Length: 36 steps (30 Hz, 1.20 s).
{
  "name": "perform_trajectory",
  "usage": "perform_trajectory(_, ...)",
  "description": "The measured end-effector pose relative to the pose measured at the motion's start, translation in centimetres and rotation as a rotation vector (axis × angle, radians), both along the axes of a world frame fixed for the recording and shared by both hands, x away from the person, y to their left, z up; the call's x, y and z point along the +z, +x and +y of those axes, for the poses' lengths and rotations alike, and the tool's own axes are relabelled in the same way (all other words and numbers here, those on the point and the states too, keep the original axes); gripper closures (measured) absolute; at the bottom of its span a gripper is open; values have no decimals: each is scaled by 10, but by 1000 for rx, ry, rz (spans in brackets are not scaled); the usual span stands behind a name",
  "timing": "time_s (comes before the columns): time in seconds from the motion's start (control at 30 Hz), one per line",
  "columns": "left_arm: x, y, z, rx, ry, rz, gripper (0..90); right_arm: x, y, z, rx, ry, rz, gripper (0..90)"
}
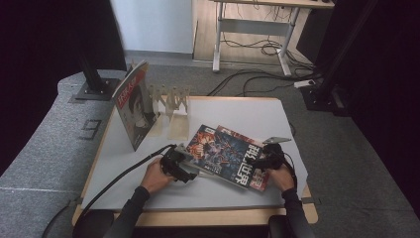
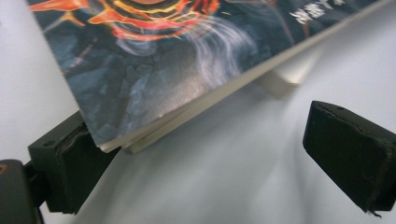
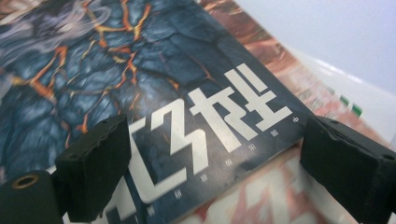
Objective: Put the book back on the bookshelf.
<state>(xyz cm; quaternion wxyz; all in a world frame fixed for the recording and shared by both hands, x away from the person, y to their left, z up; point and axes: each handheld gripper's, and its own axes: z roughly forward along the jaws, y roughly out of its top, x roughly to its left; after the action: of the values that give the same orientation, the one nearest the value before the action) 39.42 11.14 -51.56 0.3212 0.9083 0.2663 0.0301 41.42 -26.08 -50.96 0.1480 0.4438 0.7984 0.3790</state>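
Observation:
A dark blue magazine with orange lava art and white characters lies on a red magazine at the table's middle right. My left gripper is at its left corner and stands open. In the left gripper view that corner is raised off the white cover and touches the left pad of the gripper. My right gripper hovers open over the title end of the dark magazine, its jaws astride the white characters, with the red cover showing below.
At the back left, another magazine stands upright against a pale wooden rack. A white sheet covers the table. A black stand and a desk frame with cables sit on the floor beyond.

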Motion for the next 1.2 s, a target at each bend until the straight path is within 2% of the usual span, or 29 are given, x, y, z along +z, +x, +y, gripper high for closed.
perform_trajectory(0.23,0,-20,-10,-49,-19,16,32,0,26,2,-11,-9,-1,83)
perform_trajectory(0.37,1,-22,-5,-42,-4,1,31,1,32,4,-13,-17,2,86)
perform_trajectory(0.43,3,-21,3,-29,-14,-5,31,2,28,3,-12,-9,1,98)
perform_trajectory(0.53,10,-18,14,7,-57,-17,51,2,18,1,-8,3,-8,89)
perform_trajectory(0.6,17,-16,17,21,-85,-42,60,1,10,1,-2,4,-9,69)
perform_trajectory(0.63,20,-14,17,30,-114,-51,72,0,5,1,-2,4,-8,55)
perform_trajectory(0.7,22,-9,16,39,-142,-58,79,-1,-3,2,7,0,-7,37)
perform_trajectory(0.9,17,4,-1,31,-119,-60,46,0,-26,6,42,-22,-16,0)
perform_trajectory(1.03,17,13,-14,27,-107,-85,27,-1,-38,7,59,-34,-18,0)
perform_trajectory(1.07,17,15,-17,27,-105,-96,21,-2,-42,7,64,-29,-17,0)
perform_trajectory(1.13,18,20,-22,20,-88,-95,15,-2,-46,6,70,-27,-19,0)
perform_trajectory(1.2,18,24,-27,15,-87,-97,13,-2,-53,6,81,-24,-22,0)
